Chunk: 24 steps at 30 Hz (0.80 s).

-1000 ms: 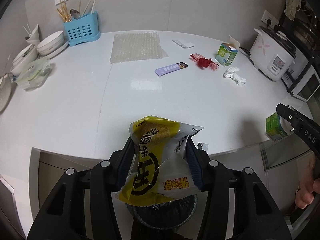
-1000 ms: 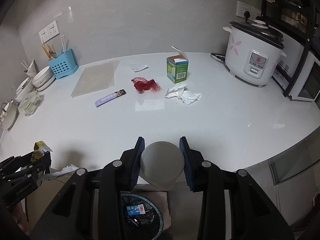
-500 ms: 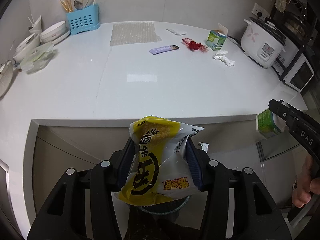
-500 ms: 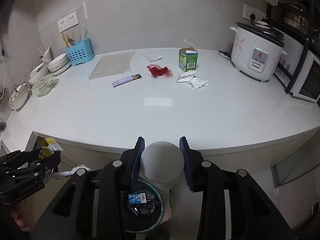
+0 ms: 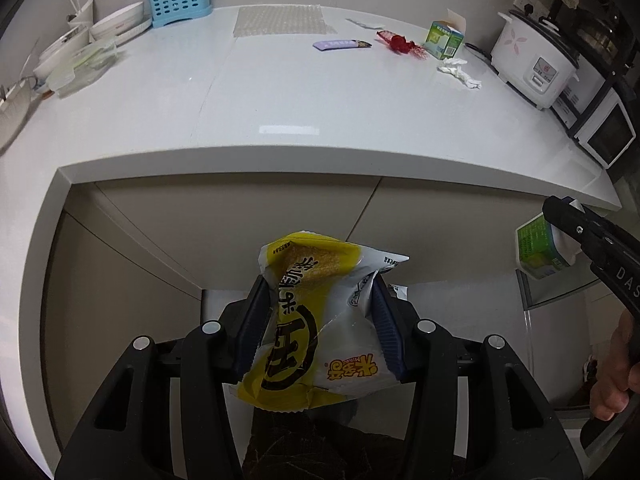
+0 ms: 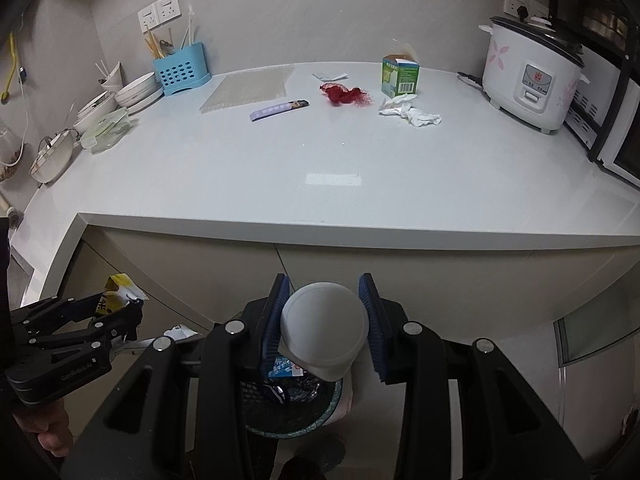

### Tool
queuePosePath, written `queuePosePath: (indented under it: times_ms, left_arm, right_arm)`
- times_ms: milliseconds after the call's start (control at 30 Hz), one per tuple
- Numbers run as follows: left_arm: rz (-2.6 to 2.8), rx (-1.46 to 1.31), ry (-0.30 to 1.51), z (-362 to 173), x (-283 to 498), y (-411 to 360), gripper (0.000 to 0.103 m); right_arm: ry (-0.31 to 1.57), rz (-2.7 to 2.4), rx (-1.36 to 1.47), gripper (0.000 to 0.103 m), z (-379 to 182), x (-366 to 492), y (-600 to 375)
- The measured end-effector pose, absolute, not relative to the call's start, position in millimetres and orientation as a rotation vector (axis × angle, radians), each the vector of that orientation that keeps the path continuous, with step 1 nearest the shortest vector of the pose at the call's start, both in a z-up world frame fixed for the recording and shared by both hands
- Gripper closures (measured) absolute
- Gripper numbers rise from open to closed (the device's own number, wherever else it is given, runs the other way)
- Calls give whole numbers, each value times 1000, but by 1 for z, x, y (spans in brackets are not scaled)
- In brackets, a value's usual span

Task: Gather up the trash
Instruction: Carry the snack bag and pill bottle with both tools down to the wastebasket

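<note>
While the left gripper [image 5: 320, 320] is clamped on the snack bag [image 5: 316, 328] and the right gripper [image 6: 325, 324] on the cup [image 6: 324, 330], the bin [image 6: 296, 408] is largely hidden behind both jaws.

Your snack bag [image 5: 320, 320] looks like glossy, crinkled plastic film; the cup [image 6: 325, 330] smooth matt plastic; the counter [image 6: 320, 160] polished and reflective; the tissue [image 6: 410, 111] crumpled paper.

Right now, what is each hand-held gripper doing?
Left hand-held gripper: closed on the yellow-and-white snack bag.
Right hand-held gripper: closed on the white plastic cup.
</note>
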<state>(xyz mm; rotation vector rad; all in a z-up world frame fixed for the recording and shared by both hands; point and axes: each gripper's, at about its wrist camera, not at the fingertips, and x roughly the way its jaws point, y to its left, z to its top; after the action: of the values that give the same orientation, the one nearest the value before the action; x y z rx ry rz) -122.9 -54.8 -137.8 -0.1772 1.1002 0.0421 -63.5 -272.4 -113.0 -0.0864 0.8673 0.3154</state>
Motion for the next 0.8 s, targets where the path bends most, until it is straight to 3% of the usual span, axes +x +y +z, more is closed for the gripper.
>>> queuePosePath:
  times_ms: [800]
  left_arm:
    - [48,-202,1165,-223,-129,-32,54]
  right_arm:
    - [1091,410,-122,68,-238,-63,-222]
